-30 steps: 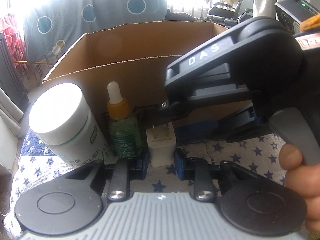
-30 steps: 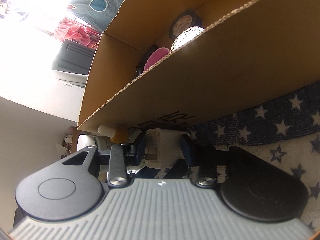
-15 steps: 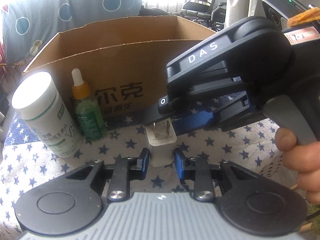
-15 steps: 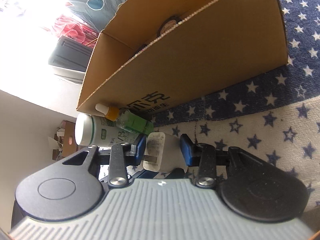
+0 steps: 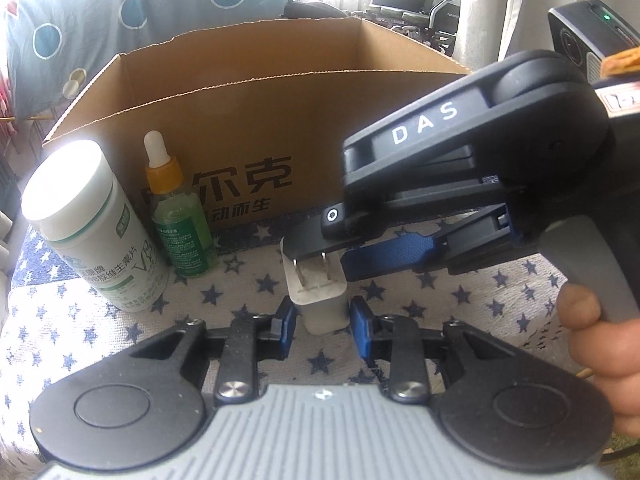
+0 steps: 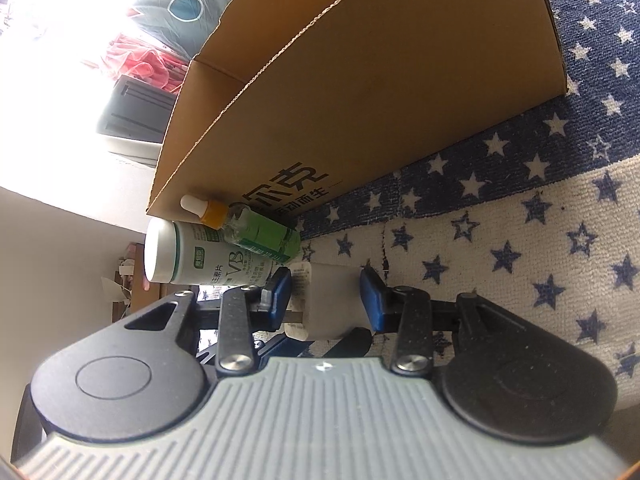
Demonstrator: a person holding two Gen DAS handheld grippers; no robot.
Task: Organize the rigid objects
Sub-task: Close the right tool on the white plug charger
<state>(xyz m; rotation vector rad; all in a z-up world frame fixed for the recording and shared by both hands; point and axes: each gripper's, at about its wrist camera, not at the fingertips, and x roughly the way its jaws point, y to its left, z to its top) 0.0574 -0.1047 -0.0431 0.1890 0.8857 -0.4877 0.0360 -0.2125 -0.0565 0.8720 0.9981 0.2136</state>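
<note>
White charger (image 5: 318, 296) now sits away from cardboard box (image 5: 256, 120) (pulled nearer). Left gripper (image 5: 322, 326) slightly open around it, right gripper (image 6: 326, 300) straddling too, neither clearly clamped; boxing still pending.

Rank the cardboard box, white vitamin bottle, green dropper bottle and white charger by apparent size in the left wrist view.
1. cardboard box
2. white vitamin bottle, though it stands nearer the camera
3. green dropper bottle and white charger: too close to rank, since the charger is nearer and partly covered.
</note>
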